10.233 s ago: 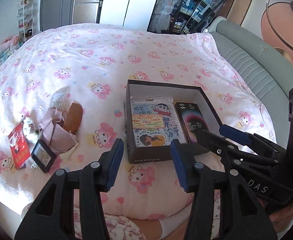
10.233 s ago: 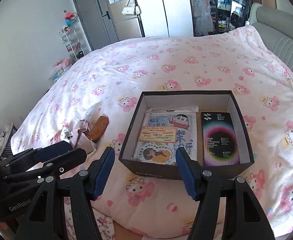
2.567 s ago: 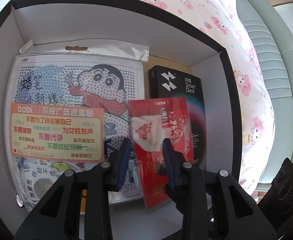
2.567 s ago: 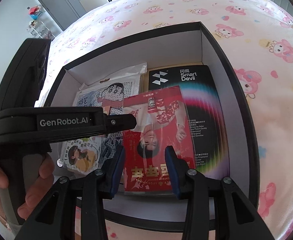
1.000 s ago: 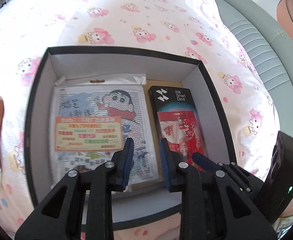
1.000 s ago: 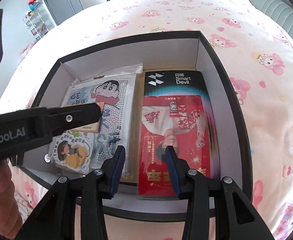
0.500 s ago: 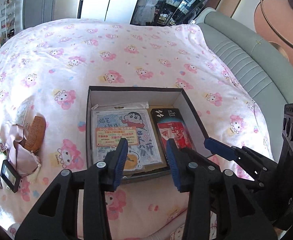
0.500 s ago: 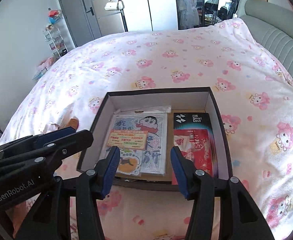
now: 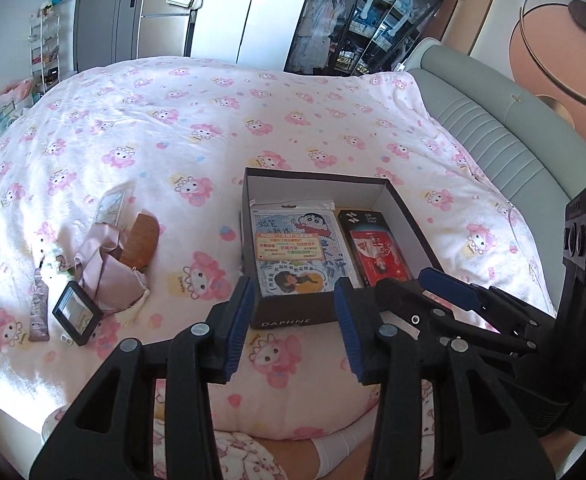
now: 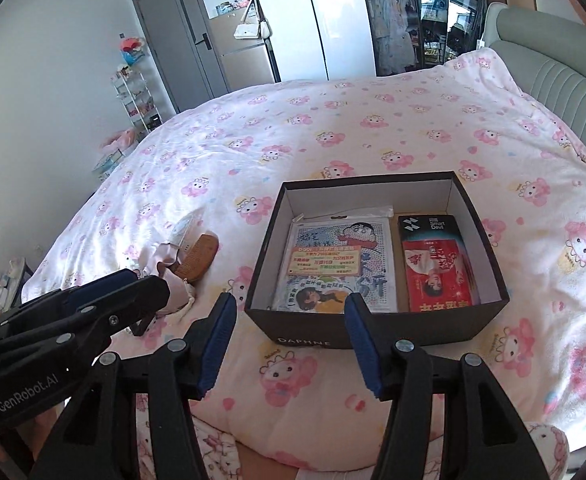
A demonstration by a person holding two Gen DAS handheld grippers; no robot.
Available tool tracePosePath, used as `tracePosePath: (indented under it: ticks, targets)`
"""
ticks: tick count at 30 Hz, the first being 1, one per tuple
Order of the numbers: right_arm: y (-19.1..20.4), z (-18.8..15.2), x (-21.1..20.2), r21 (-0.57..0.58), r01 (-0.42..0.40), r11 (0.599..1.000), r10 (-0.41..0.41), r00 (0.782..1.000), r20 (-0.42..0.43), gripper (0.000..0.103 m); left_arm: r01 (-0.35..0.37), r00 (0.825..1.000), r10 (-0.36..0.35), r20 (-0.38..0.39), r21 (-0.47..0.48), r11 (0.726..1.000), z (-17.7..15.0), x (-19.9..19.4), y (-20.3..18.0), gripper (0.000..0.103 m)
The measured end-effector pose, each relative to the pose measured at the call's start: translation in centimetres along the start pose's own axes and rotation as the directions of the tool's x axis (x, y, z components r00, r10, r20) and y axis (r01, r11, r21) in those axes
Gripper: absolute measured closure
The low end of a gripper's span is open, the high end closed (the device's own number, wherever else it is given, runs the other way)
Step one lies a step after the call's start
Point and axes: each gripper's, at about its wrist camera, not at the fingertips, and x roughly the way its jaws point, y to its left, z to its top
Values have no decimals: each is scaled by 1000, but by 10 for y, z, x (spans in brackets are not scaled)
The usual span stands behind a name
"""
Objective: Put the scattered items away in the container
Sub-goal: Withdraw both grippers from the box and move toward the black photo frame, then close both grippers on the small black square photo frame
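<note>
A black shoebox (image 9: 293, 314) (image 10: 413, 330) sits open on the pink patterned duvet. Inside lie a cartoon sticker sheet (image 9: 293, 248) (image 10: 337, 260) and a black carton (image 9: 361, 218) with a red packet (image 9: 381, 252) (image 10: 437, 276) on top. Left of the box lie a wooden comb (image 9: 139, 244) (image 10: 197, 256), a pink pouch (image 9: 105, 272), a small black framed case (image 9: 77, 314), a grey sachet (image 9: 39, 308) and a clear packet (image 9: 111, 206). My left gripper (image 9: 293, 292) hangs open and empty before the box. My right gripper (image 10: 289, 308) is opening, nothing between its jaws.
The duvet's near edge curves down just below both grippers, above a person's leg in a white sock (image 9: 333, 444). A grey-green padded headboard (image 9: 513, 152) runs along the right. A wire shelf rack (image 9: 45, 52) and wardrobes stand beyond the bed.
Both grippers have drawn back and up from inside the box, and their jaws stand wider. The red packet stays on the black carton. The scattered items at left have come into view.
</note>
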Motion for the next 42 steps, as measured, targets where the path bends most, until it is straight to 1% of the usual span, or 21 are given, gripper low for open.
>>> tracePosePath:
  ticks: [2, 5, 11, 14, 18, 23, 27, 30, 33, 42]
  targets:
    - [9, -3, -1, -2, -18, 1000, 18, 1000, -2, 50, -4, 1000, 4, 2, -9, 1000, -5, -5, 8, 60]
    - [23, -7, 0, -21, -15, 1000, 15, 1000, -3, 50, -22, 1000, 22, 7, -17, 1000, -11, -10, 17, 60]
    - [46, -14, 12, -36, -36, 999, 34, 998, -45, 50, -56, 998, 57, 5, -52, 997, -21, -17, 40, 60]
    - [59, -15, 18, -61, -46, 997, 42, 997, -61, 50, -72, 997, 73, 6, -72, 995, -26, -21, 53, 60]
    - [83, -17, 24, -119, -44, 992, 37, 998, -59, 50, -93, 995, 95, 12, -107, 990, -33, -27, 73, 60]
    - [112, -19, 41, -155, -78, 985, 64, 994, -93, 50, -141, 989, 145, 13, -155, 978, -42, -35, 104, 60]
    - [137, -23, 58, -183, -111, 977, 89, 988, -126, 50, -172, 985, 175, -2, -200, 965, -51, -37, 131, 60]
    - [157, -26, 68, -225, -100, 969, 71, 989, -131, 50, -190, 981, 192, -14, -231, 954, -57, -36, 150, 60]
    - [172, -27, 78, -255, -98, 962, 63, 988, -144, 50, -191, 981, 192, -22, -262, 946, -61, -34, 166, 60]
    - [201, -29, 114, -312, -104, 944, 42, 979, -199, 50, -221, 975, 210, -68, -322, 921, -69, -18, 204, 60]
